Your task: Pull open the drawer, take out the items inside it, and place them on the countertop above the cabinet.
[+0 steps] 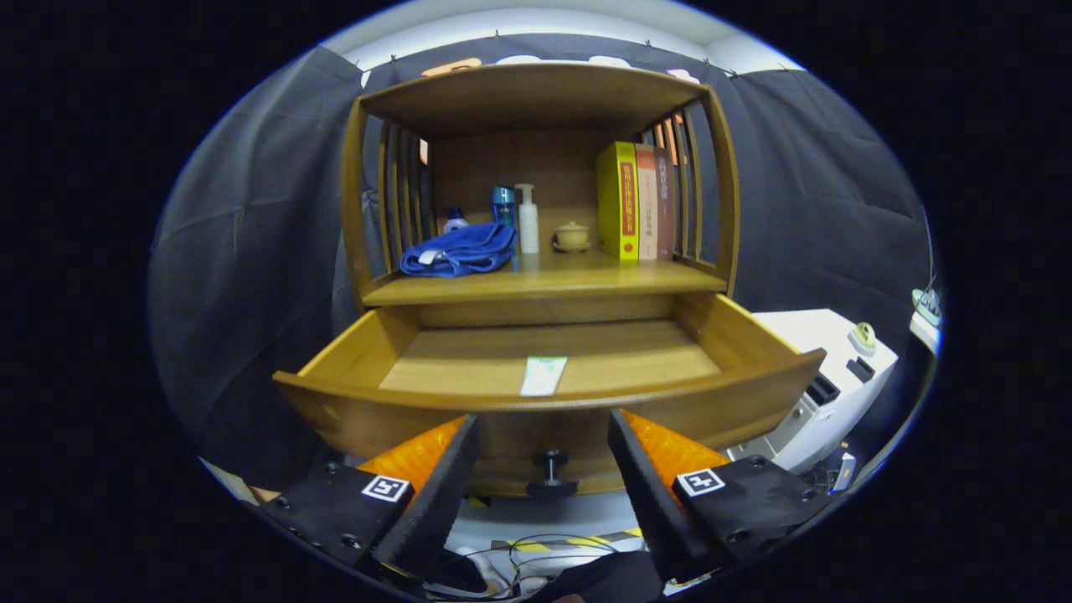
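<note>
The wooden cabinet's drawer (754, 381) stands pulled out toward me. On its floor, near the front wall, lies a small white packet with green print (543, 375). A dark knob (551, 473) sticks out of the drawer front. My gripper (544, 427) is open; the knob sits in the gap between the fingers, untouched, and the fingertips (466, 431) reach up to the drawer's front rim. The countertop (553, 280) lies above the drawer, beyond the fingers.
On the countertop rest a folded blue towel (459, 249), a blue bottle (502, 205), a white pump bottle (528, 219), a small lidded cup (572, 236) and three upright books (636, 213). A white device (825, 381) stands right of the drawer. Cables (536, 557) lie below.
</note>
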### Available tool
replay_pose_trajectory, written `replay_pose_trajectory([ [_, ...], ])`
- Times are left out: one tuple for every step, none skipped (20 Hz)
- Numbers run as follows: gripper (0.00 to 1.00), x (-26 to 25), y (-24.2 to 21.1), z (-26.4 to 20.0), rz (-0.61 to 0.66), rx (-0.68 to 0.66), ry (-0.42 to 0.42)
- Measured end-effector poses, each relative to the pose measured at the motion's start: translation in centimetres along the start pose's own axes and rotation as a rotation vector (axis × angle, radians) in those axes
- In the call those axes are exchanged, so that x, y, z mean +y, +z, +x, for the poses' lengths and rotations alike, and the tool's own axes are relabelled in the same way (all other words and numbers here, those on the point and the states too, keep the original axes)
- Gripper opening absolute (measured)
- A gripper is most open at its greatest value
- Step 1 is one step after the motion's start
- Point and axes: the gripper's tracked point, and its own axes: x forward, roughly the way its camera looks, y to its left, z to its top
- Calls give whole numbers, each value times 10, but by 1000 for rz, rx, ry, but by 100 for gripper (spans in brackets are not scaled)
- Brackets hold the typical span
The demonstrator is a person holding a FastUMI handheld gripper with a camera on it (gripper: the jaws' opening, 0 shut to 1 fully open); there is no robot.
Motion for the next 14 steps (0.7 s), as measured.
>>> replay_pose_trajectory([
  [100,-1,9,4,-12,3,5],
  [100,-2,17,9,-23,18,14],
  [100,-2,26,15,-18,22,21],
  [100,-1,33,21,-8,32,31],
  [100,-1,39,28,6,44,39],
  [100,-2,43,36,9,61,39],
  [100,-5,49,44,7,71,38],
  [100,-6,53,53,1,87,38],
  [100,-7,54,61,3,106,36],
  [100,-6,54,70,-1,132,40],
  [100,-6,54,80,-1,152,39],
  [100,-5,51,90,-5,184,40],
  [100,-2,48,100,-4,213,48],
  [100,-1,45,108,-7,248,53],
])
